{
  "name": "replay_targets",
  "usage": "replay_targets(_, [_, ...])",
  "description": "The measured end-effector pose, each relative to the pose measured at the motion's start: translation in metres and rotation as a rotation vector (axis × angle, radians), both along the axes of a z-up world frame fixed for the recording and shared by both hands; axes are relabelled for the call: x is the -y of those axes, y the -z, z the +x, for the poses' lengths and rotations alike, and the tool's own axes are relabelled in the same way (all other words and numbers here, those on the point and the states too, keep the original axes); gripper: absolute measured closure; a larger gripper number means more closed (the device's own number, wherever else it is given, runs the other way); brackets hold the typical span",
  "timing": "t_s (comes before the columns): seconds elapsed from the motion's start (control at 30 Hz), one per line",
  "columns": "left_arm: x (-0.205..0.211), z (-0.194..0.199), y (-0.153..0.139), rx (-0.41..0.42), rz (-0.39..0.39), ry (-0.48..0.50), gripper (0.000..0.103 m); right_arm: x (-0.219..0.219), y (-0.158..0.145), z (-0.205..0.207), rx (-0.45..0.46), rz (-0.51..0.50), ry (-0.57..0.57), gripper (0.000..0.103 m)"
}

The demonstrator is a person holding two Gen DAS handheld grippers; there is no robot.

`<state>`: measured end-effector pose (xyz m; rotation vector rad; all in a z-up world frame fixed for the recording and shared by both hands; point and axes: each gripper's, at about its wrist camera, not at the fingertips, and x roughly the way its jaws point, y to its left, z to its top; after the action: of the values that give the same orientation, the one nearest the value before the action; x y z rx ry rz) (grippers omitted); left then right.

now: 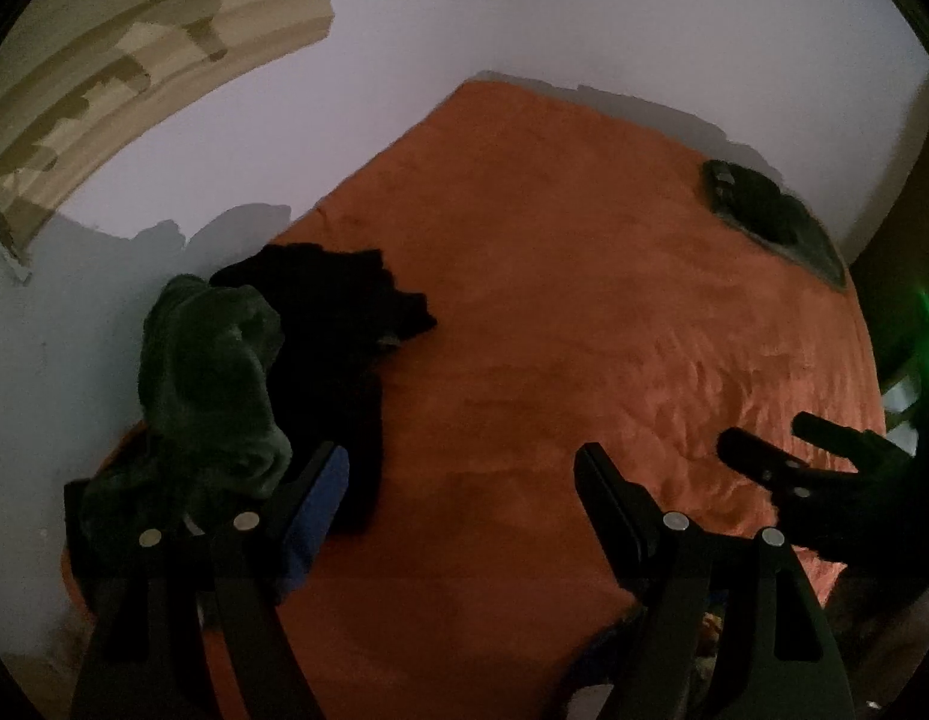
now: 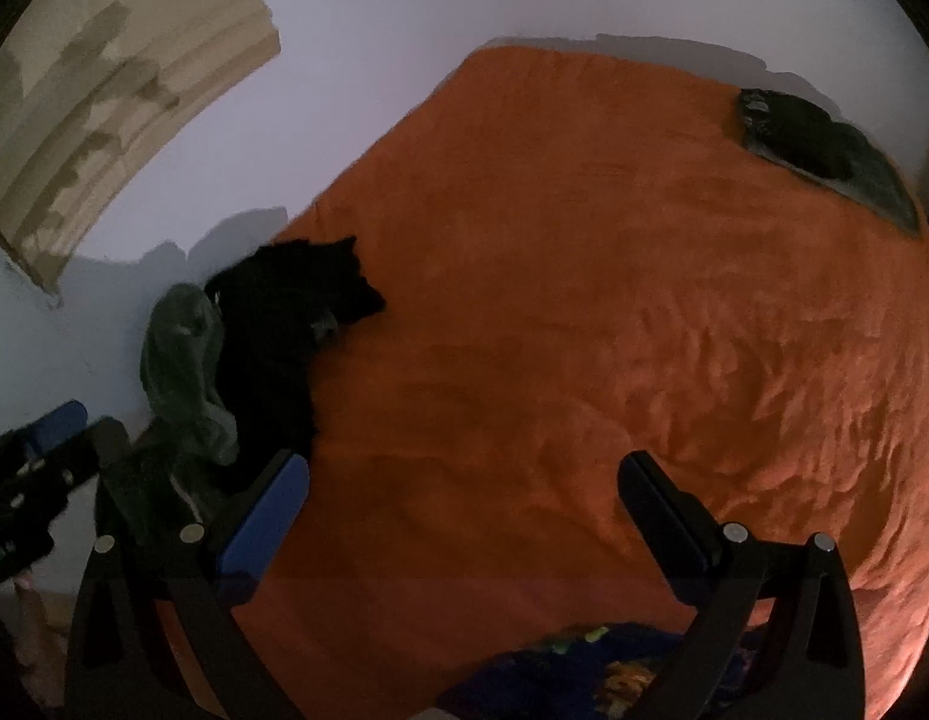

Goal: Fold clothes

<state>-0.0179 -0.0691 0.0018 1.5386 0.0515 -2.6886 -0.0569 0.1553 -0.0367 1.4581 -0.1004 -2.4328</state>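
Across the wide orange bed almost nothing lay in the middle. Along its left edge, against the wall, a crumpled pile of clothes sat, black and grey-green pieces mixed. A flat dark stack lay at the far right corner. Such cloth looked soft, light and limp, best pinched at a hem or corner. Both tongs, left and right, stood wide apart and empty, the pile just left of them.
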Motion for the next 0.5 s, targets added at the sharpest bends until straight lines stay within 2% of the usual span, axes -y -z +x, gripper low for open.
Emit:
replay_targets(0.2, [0.024,0.004,-0.003,-0.001,0.03,-0.029,0.024,0.018,-0.019,0.001,-0.021,0.146,-0.085,0.0])
replay_targets(0.33, [0.04,0.006,-0.005,-0.005,0.056,-0.048,0.024,0.032,-0.035,0.013,-0.088,0.284,-0.172,0.0])
replay_targets(0.43, [0.052,0.007,-0.006,-0.008,0.076,-0.062,0.024,0.039,-0.042,0.019,-0.111,0.315,-0.216,0.0])
replay_targets(0.5, [0.06,0.009,-0.007,-0.01,0.089,-0.071,0.024,0.039,-0.046,0.022,-0.119,0.284,-0.22,0.0])
